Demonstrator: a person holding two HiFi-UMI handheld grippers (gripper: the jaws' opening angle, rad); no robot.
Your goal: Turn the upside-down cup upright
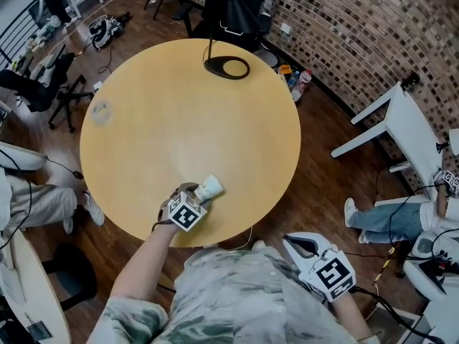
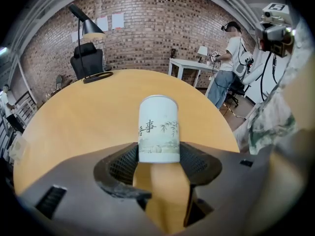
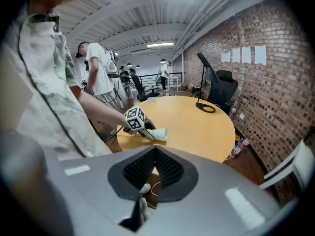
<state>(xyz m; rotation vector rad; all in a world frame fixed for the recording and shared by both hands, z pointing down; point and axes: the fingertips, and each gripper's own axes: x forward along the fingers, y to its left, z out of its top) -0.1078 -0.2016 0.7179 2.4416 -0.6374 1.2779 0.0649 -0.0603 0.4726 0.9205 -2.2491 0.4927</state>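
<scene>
At our round table (image 1: 143,135), near edge, our left gripper (image 1: 199,192) clamps the white cup (image 2: 158,127); our right gripper (image 3: 155,156), jaws together, holds nothing.

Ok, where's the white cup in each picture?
Head view: the cup is low and just left of centre, near the table's closest edge.
Left gripper view: cup right in the middle, big.
Right gripper view: cup small, in the middle.
Shared landmark: the black lamp base on the table's far side.
</scene>
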